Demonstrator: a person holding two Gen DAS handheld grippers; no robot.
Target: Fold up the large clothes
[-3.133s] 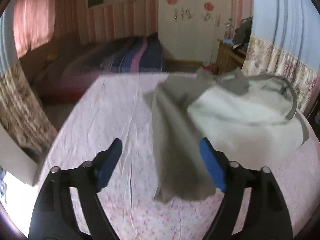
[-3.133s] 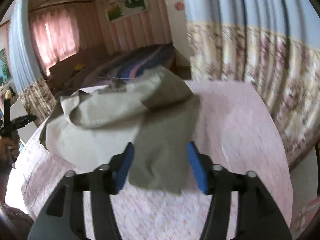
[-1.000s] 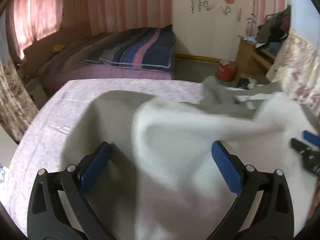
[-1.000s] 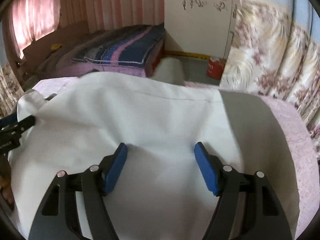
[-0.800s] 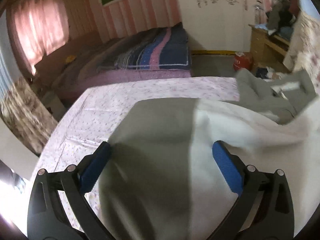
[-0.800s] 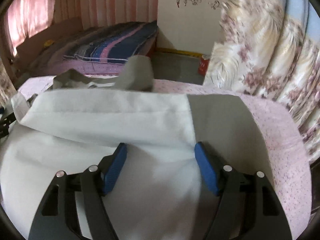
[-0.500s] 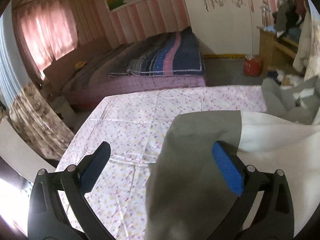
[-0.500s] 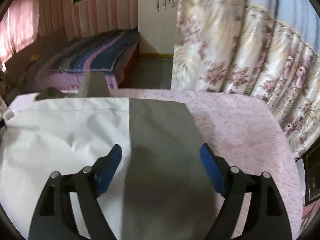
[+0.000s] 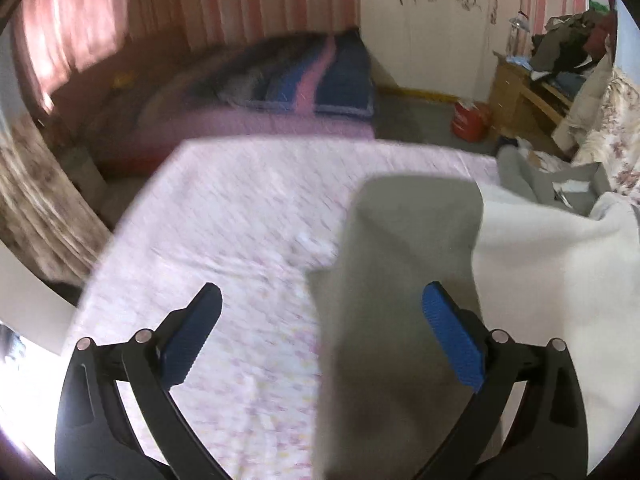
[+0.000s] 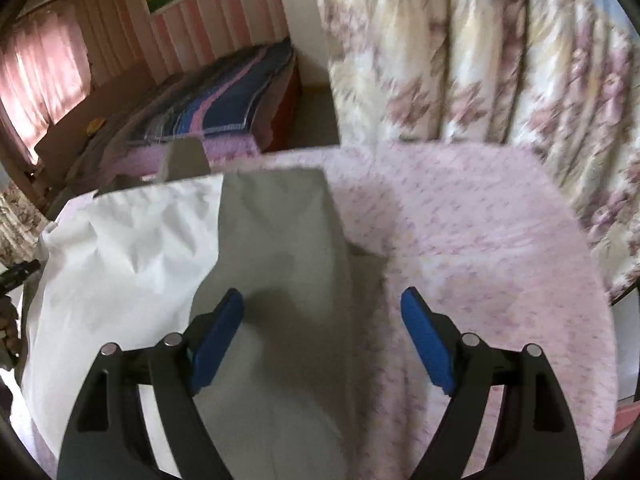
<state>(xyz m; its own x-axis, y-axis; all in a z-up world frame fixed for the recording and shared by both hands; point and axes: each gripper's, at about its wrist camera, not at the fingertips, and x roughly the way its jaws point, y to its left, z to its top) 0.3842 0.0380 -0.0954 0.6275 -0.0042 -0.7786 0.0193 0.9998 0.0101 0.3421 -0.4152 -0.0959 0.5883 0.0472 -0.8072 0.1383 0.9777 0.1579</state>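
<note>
A large white garment with grey sleeves lies on the pink flowered sheet (image 9: 240,216). In the left wrist view its grey sleeve (image 9: 400,264) lies under the right finger of my left gripper (image 9: 320,324), with the white body (image 9: 560,280) to the right. My left gripper is open and empty, just above the sheet. In the right wrist view the other grey sleeve (image 10: 288,248) runs between the fingers of my right gripper (image 10: 322,328), with the white body (image 10: 132,248) to the left. My right gripper is open and empty.
A second bed with a striped blue and pink blanket (image 9: 304,80) stands beyond the sheet. A flowered curtain (image 10: 500,60) hangs close on the right. A wooden desk piled with clothes (image 9: 560,64) and a red container (image 9: 470,120) sit at the back right.
Both grippers have moved outward from over the white body to the sleeves. The garment has settled flat from a lifted, billowing state. Both stay open.
</note>
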